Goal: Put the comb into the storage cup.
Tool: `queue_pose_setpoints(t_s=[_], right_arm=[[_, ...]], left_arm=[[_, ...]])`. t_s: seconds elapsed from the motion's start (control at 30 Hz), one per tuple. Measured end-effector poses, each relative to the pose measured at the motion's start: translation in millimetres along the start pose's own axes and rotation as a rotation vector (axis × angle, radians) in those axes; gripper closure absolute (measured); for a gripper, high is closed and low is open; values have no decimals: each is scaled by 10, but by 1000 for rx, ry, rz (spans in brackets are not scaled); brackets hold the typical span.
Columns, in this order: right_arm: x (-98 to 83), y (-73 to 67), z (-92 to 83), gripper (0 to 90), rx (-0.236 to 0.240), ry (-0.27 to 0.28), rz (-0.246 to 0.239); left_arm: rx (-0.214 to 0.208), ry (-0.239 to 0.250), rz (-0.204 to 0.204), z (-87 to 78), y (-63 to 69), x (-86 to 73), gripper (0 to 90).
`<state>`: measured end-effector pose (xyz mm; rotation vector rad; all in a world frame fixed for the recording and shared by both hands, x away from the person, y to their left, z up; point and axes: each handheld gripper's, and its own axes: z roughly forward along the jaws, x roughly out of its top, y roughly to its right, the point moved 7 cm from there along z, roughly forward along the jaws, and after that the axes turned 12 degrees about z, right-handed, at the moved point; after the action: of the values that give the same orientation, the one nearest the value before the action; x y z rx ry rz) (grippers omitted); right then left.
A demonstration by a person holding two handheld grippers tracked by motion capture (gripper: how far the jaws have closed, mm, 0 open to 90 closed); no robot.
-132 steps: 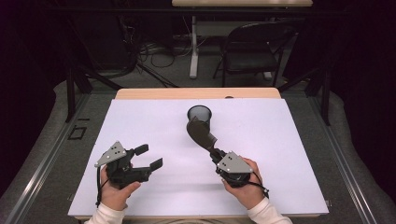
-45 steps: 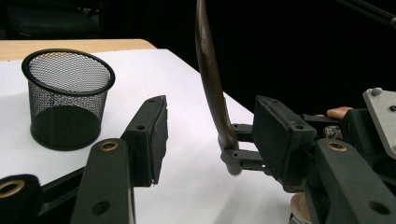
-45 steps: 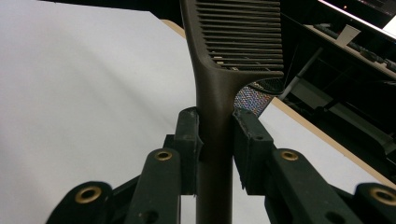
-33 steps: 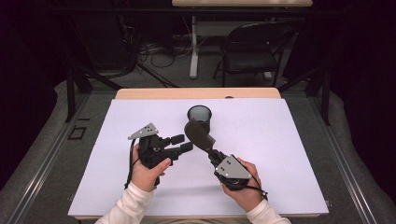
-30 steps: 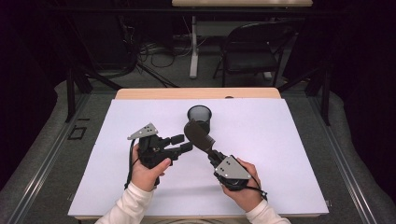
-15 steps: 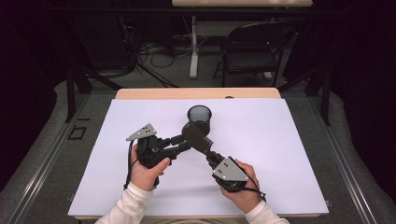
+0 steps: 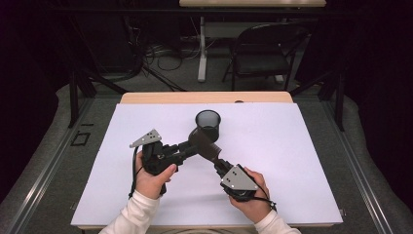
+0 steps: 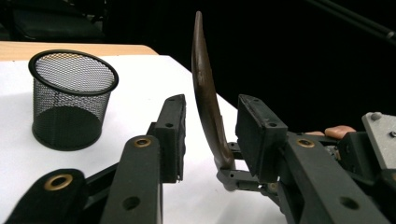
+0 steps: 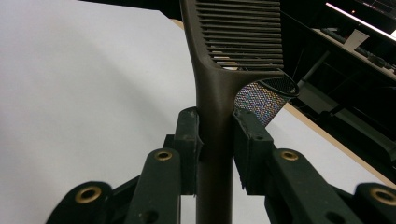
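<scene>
Brown plastic comb (image 7: pixel 206 145) stayed clenched by our right tool (image 7: pixel 220 166) mid-frame, handing over; our left tool (image 7: pixel 186 148) had been closing around it, not yet gripping.

I'm seeing the cup (image 7: pixel 208 124) standing on the mat (image 7: pixel 302 161), toward its far middle. The comb (image 7: pixel 204 146) is hanging just in front of the cup, between my two grippers. My left gripper (image 7: pixel 187 148) is sitting to the comb's left, my right gripper (image 7: pixel 219 165) below and right of it, nearer me. The chair (image 7: pixel 260 51) is standing behind the table (image 7: pixel 146 97).
</scene>
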<state>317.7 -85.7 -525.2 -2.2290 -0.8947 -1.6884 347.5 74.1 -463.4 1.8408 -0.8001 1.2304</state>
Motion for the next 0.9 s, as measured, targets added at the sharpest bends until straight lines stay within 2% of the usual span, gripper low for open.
queue_pose_setpoints(t_s=[0.17, 0.43, 0.9], right_arm=[[-2, -7, 3, 730, 1, 1, 0], [-9, -28, 8, 730, 7, -2, -9], [-7, -59, 11, 730, 13, 1, -7]], left_arm=[[-7, 16, -22, -10, -16, 8, 636], [5, 17, -30, -28, -42, 7, 674], [-10, 29, -61, -9, -36, -15, 719]])
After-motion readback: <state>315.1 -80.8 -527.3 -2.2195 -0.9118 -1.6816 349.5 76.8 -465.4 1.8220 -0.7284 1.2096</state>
